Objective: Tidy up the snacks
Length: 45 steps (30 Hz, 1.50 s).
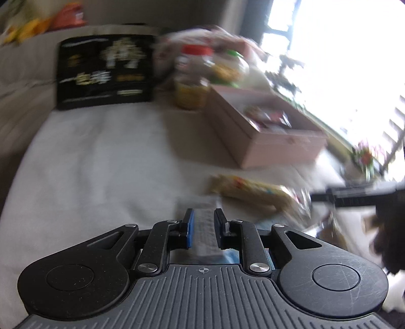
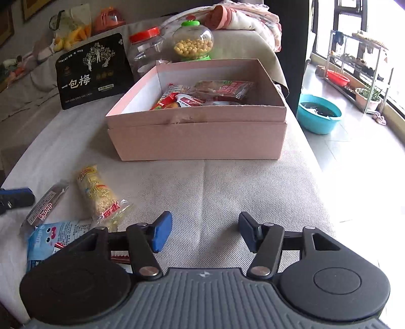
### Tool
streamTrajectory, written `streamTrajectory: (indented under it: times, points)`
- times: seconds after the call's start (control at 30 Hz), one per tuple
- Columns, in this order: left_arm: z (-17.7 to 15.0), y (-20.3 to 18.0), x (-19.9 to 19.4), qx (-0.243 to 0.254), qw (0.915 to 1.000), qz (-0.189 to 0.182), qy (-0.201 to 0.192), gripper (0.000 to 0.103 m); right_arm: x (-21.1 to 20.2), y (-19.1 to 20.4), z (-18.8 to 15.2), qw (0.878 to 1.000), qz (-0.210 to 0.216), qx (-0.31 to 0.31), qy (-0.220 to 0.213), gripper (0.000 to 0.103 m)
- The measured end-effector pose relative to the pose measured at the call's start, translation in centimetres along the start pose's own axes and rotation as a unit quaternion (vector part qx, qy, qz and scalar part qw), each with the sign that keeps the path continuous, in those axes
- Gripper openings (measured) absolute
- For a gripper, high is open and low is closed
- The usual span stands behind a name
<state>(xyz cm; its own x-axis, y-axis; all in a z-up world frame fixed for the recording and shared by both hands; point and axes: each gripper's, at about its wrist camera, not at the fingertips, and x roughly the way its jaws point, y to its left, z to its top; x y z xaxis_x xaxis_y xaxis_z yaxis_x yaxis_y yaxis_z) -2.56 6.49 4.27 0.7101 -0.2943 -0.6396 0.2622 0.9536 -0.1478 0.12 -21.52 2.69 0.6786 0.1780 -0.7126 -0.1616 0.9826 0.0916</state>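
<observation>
A pink cardboard box [image 2: 197, 136] holds several red snack packets [image 2: 202, 96]. The box also shows in the blurred left wrist view [image 1: 265, 141]. On the cloth at the left lie a yellow rice-cracker pack [image 2: 98, 194], a grey wrapped bar [image 2: 45, 202] and a light blue packet [image 2: 53, 238]. My left gripper [image 1: 204, 222] is shut on the grey bar [image 1: 206, 227], with the yellow pack [image 1: 253, 192] just ahead on the right. Its fingertips [image 2: 15, 197] show at the far left of the right wrist view. My right gripper [image 2: 205, 227] is open and empty above the cloth.
Behind the box stand a black plum pouch [image 2: 93, 70], a red-lidded clear jar [image 2: 146, 50] and a green-lidded jar of yellow balls [image 2: 193, 43]. A folded blanket [image 2: 248, 17] lies at the back. A blue basin [image 2: 319, 116] sits on the floor to the right.
</observation>
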Motion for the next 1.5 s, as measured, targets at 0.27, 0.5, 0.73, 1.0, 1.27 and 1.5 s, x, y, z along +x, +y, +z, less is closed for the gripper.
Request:
streamTrajectory:
  times: [0.27, 0.5, 0.73, 1.0, 1.27, 1.5]
  points:
    - [-0.9, -3.4, 1.7, 0.118, 0.9901, 0.073, 0.022, 0.03, 0.5, 1.0, -1.4, 0.997, -0.06, -0.033, -0.038, 0.089]
    - [-0.3, -0.4, 2.3, 0.08, 0.9909, 0.105, 0.026, 0.045, 0.5, 0.0, -1.8, 0.998, -0.05, -0.007, -0.049, 0.093]
    - [0.3, 1.3, 2.8, 0.037, 0.9971, 0.051, 0.042, 0.054, 0.6, 0.1, -2.0, 0.997, -0.047, -0.004, -0.053, 0.094]
    - [0.6, 1.5, 3.5, 0.028, 0.9973, 0.061, 0.032, 0.054, 0.7, 0.2, -1.9, 0.998, -0.044, -0.01, -0.049, 0.097]
    - [0.6, 2.3, 3.5, 0.009, 0.9985, 0.046, 0.026, 0.053, 1.1, -0.2, -1.2, 0.999, -0.016, -0.028, -0.018, 0.103]
    - [-0.4, 2.5, 3.0, 0.008, 0.9991, 0.041, -0.006, 0.05, 0.2, 0.9, 1.3, 0.997, 0.045, -0.065, -0.003, 0.097]
